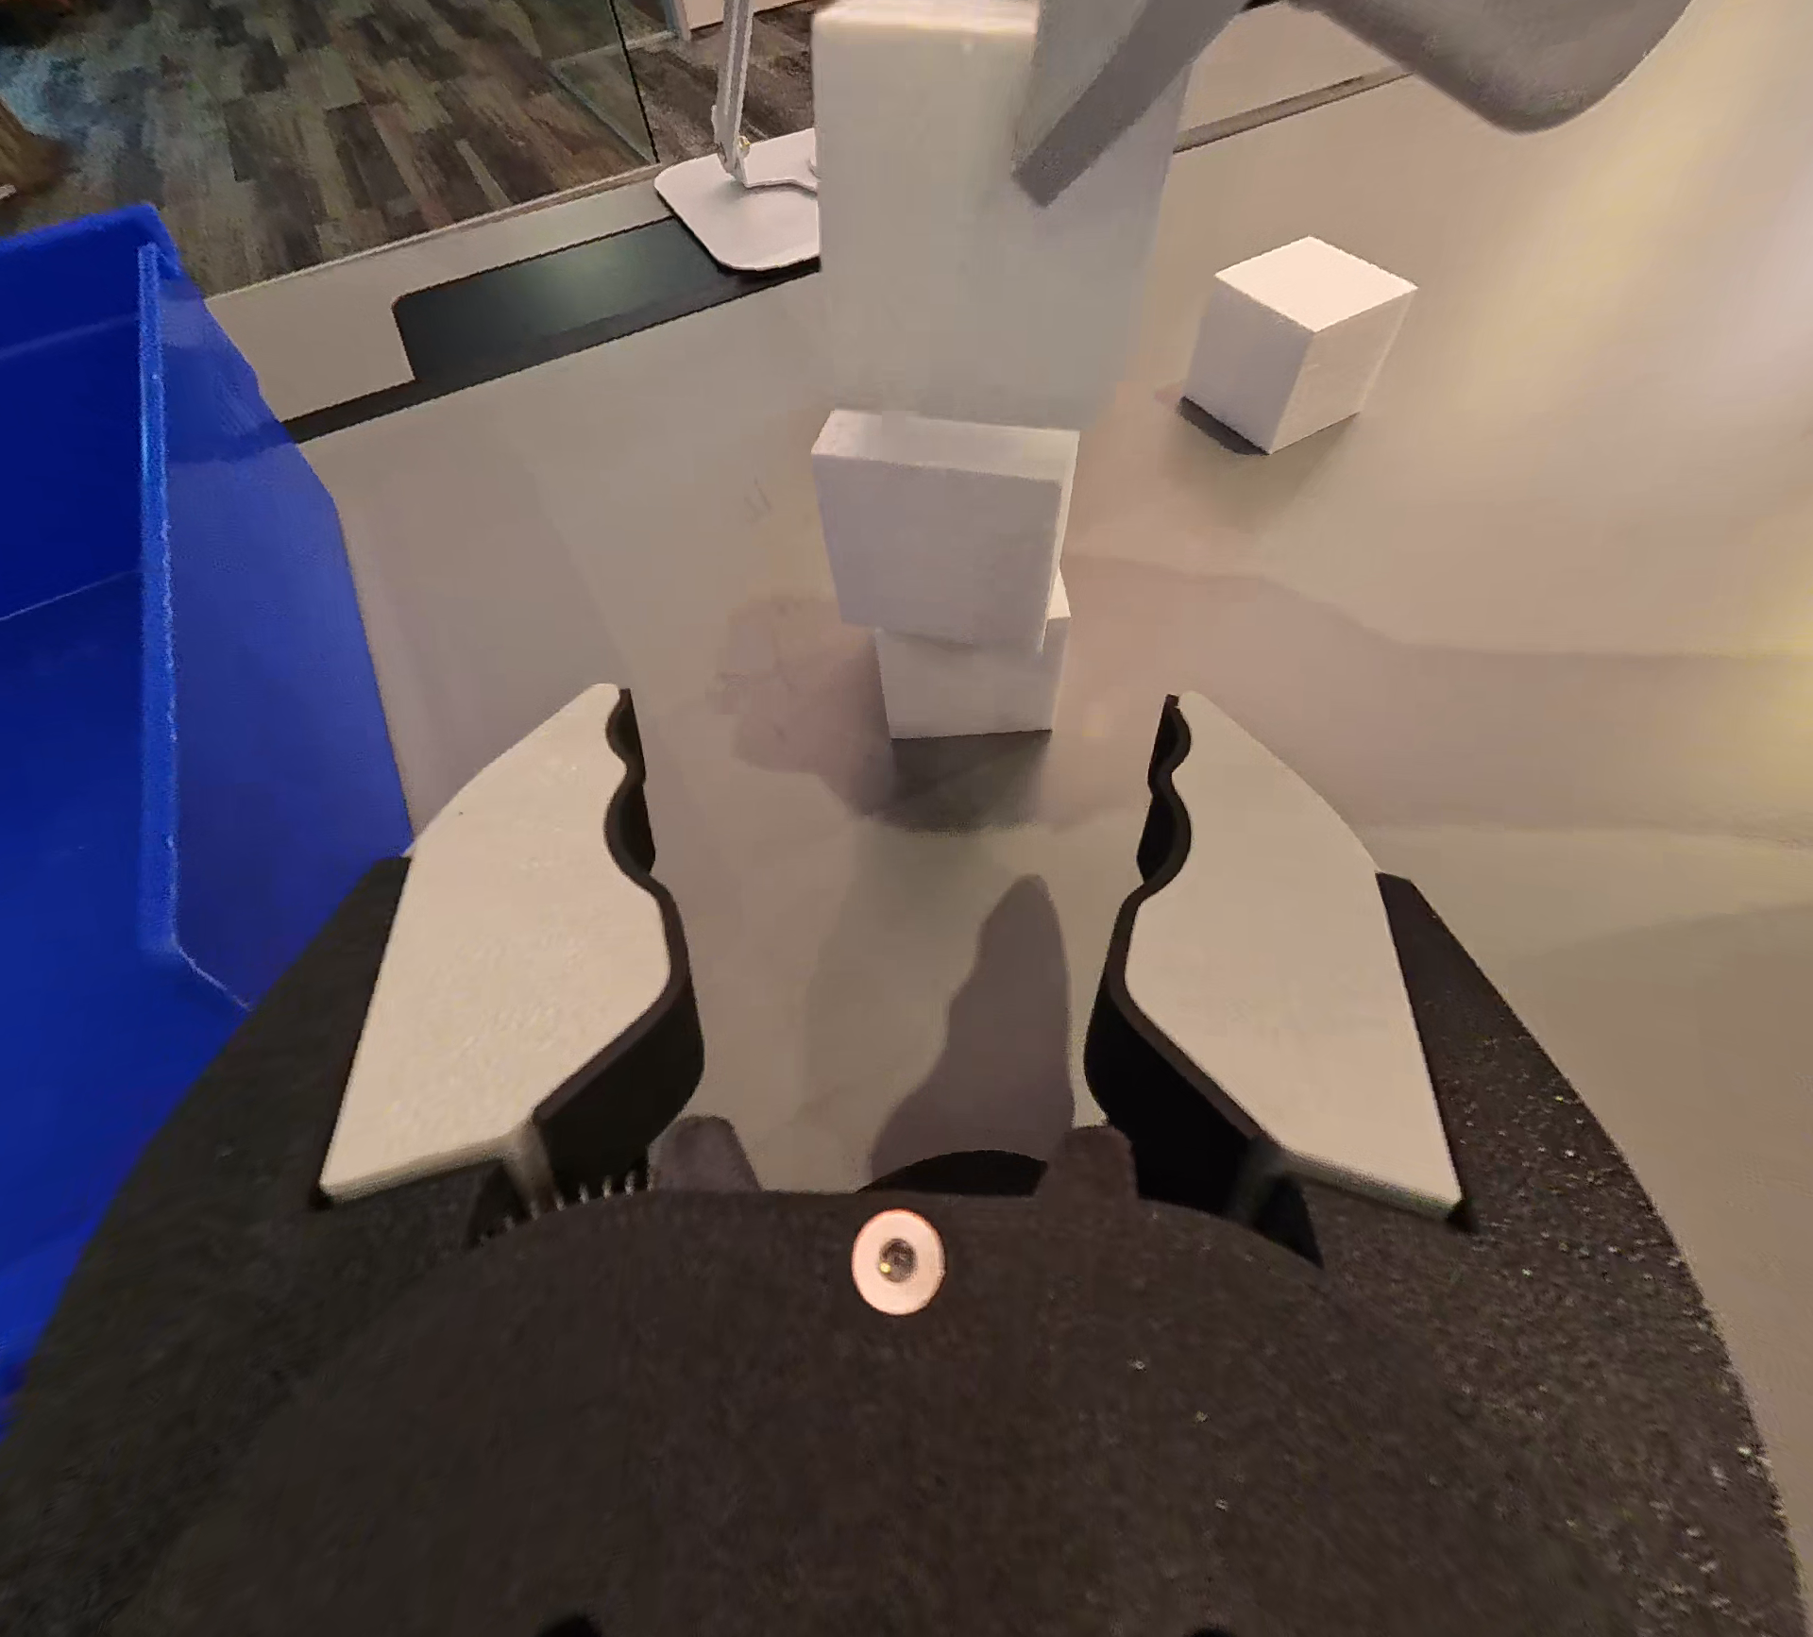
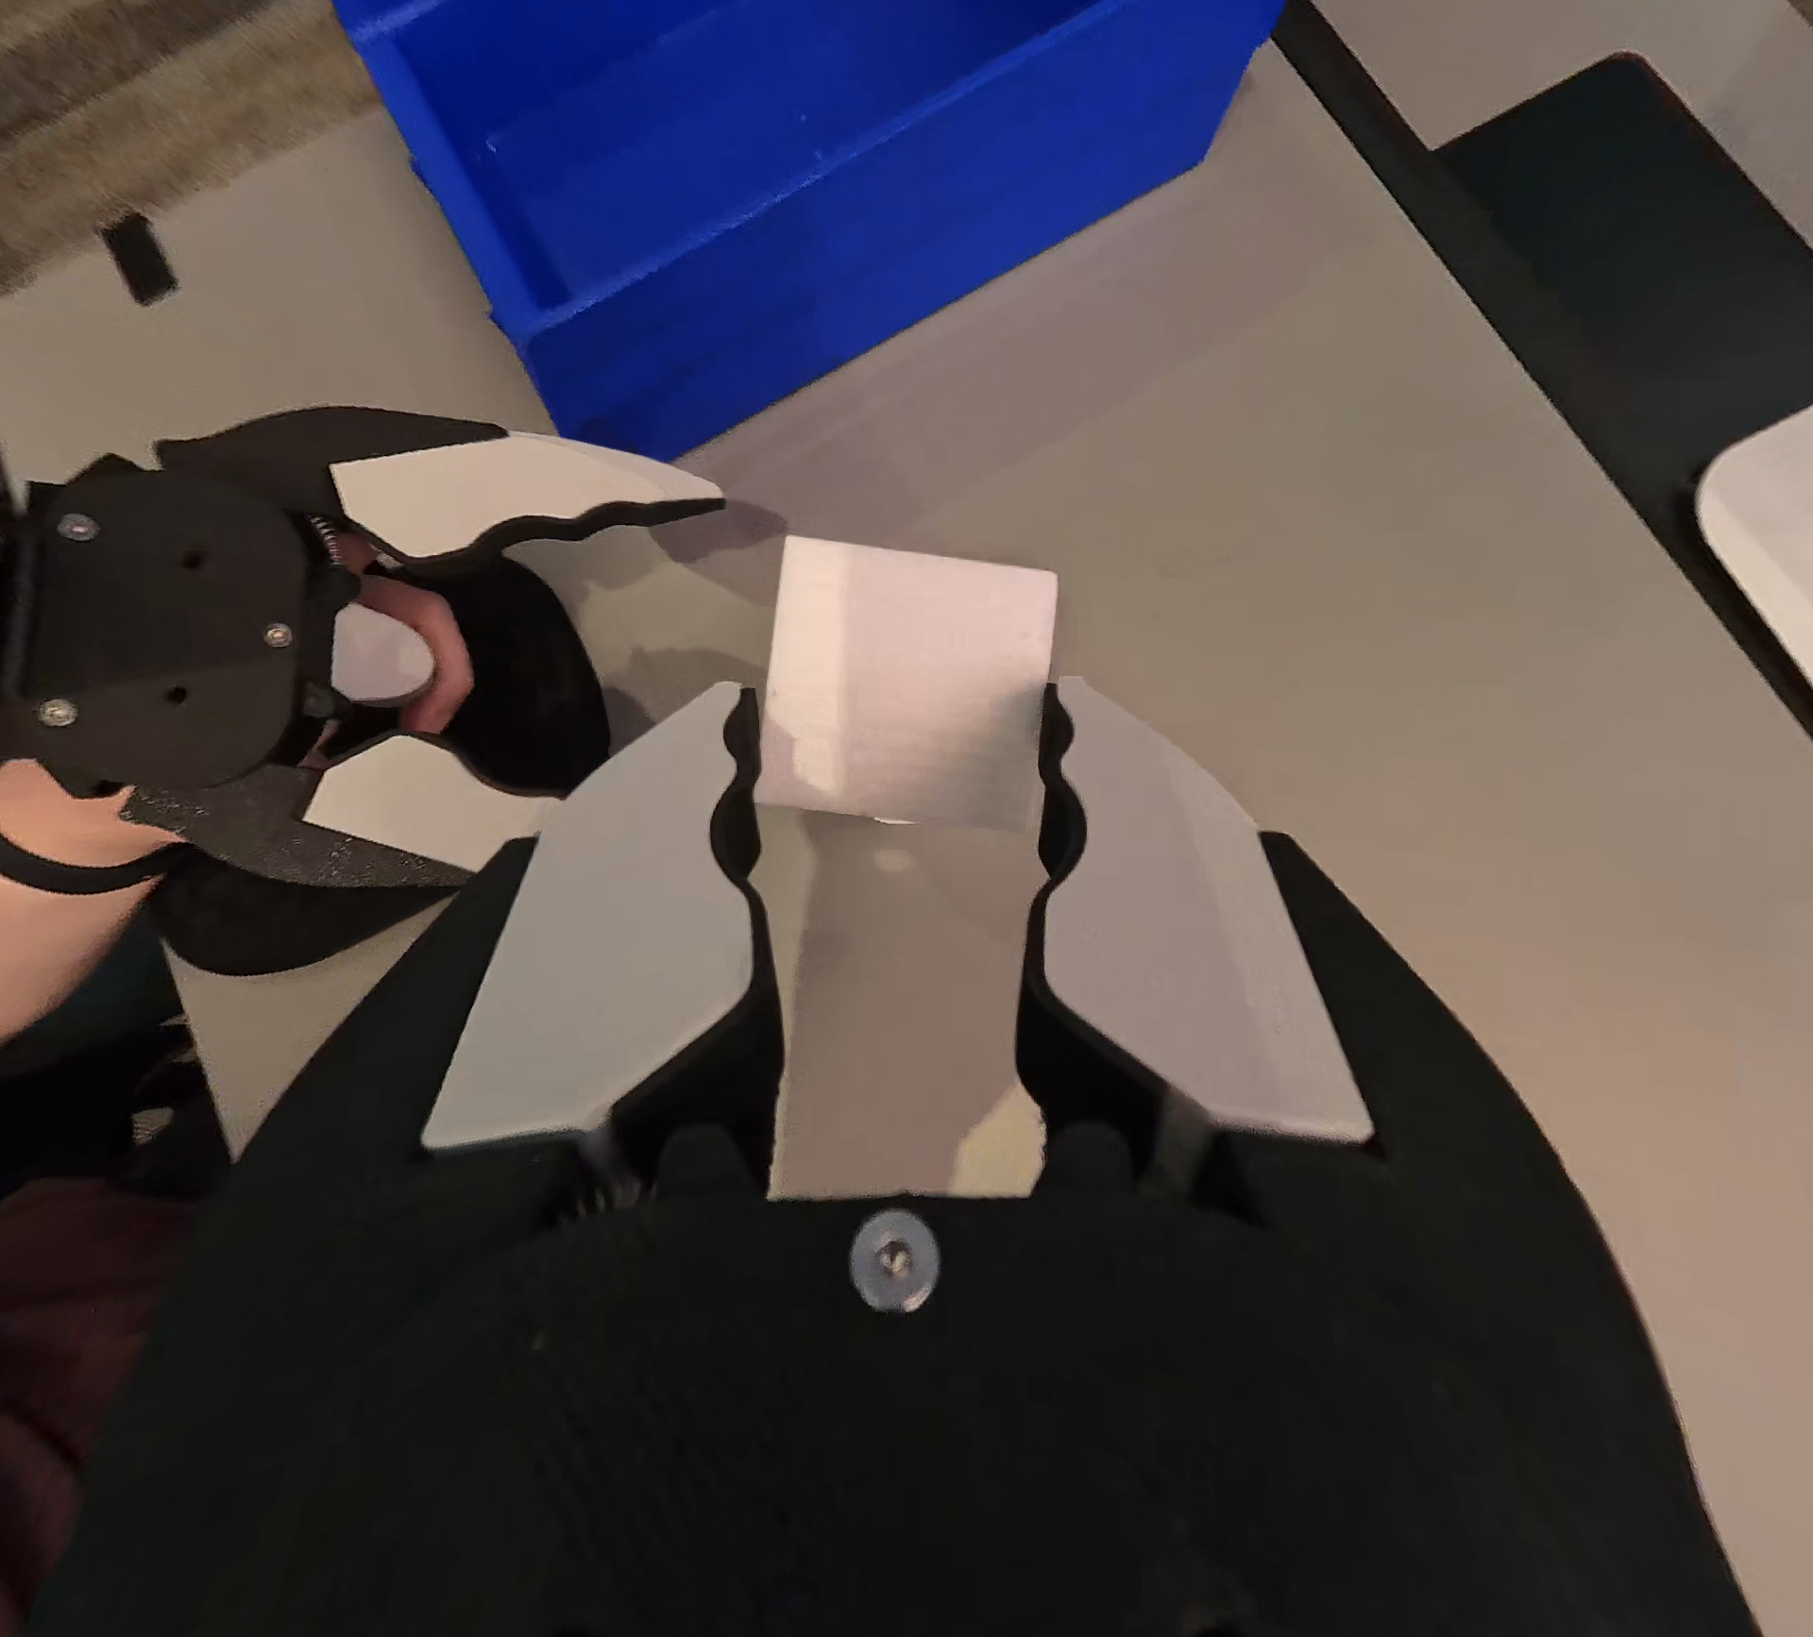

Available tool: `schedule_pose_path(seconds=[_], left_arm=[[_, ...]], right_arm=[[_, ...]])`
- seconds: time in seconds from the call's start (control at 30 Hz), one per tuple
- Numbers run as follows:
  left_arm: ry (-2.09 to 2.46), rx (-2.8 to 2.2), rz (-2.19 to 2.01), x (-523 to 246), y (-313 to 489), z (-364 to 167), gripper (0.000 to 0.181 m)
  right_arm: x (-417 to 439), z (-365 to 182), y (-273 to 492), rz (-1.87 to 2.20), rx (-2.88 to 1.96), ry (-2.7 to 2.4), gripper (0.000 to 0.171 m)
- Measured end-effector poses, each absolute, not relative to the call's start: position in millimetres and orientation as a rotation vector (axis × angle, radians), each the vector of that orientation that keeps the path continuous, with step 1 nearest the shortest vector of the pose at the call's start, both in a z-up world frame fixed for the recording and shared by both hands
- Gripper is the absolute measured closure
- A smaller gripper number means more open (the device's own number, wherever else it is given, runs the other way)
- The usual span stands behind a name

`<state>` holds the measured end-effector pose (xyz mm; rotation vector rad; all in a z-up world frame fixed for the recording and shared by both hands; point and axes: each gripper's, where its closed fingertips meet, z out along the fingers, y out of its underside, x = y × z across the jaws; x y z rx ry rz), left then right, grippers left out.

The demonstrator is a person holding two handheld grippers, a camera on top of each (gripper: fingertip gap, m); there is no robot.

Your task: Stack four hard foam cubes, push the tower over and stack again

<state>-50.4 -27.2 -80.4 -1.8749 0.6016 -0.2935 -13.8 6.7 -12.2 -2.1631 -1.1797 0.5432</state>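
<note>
- Grey table [image 1: 1423, 707] fills both views, with a blue bin [image 2: 981, 295] at 12 o'clock of the right wrist view and carpeted floor beyond.
- The right gripper [image 2: 901, 697] looks straight down; its fingers are closed against two opposite sides of the top cube [image 2: 907, 629], held over the tower.
- In the left wrist view that top cube is a tall blurred white mass; I cannot tell if it is one cube or two.
- Below it, the second cube [image 1: 942, 540] sits twisted and overhanging the bottom cube [image 1: 966, 678].
- The left gripper [image 1: 895, 702] rests low with fingers wide apart and empty, just short of the tower.
- A loose cube [image 1: 1295, 354] stands at 2 o'clock, well apart.
- Risk: the skewed second cube gives a poor seat, so an off-centre release could tip the stack.
- Risk: fingers dragging on opening may pull the top cube sideways.
- Risk: the nearby left gripper could nudge the base.
</note>
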Motion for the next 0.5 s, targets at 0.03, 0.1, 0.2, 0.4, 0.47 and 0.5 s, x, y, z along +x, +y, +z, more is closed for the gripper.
schedule_pose_path(seconds=[0.03, 0.1, 0.2, 0.4, 0.47, 0.5], left_arm=[[0.607, -1.874, -0.292, -50, -28, -81, 0.083], [0.615, -1.871, -0.294, -49, -28, -80, 0.083], [0.619, -1.88, -0.318, -48, -30, -82, 0.083], [0.605, -1.877, -0.347, -49, -32, -81, 0.083], [0.6, -1.873, -0.349, -50, -32, -80, 0.083], [0.596, -1.871, -0.352, -51, -32, -79, 0.083]], right_arm=[[-14, -13, 8, 0.508, -2.165, -1.179, 0.115], [-15, -14, 9, 0.449, -2.166, -1.182, 0.115], [-14, -19, 10, 0.388, -2.177, -1.197, 0.115], [-19, -19, 10, 0.384, -2.147, -1.211, 0.11], [-17, -8, 9, 0.413, -2.09, -1.204, 0.1], [-15, 2, 8, 0.44, -2.039, -1.206, 0.098]])
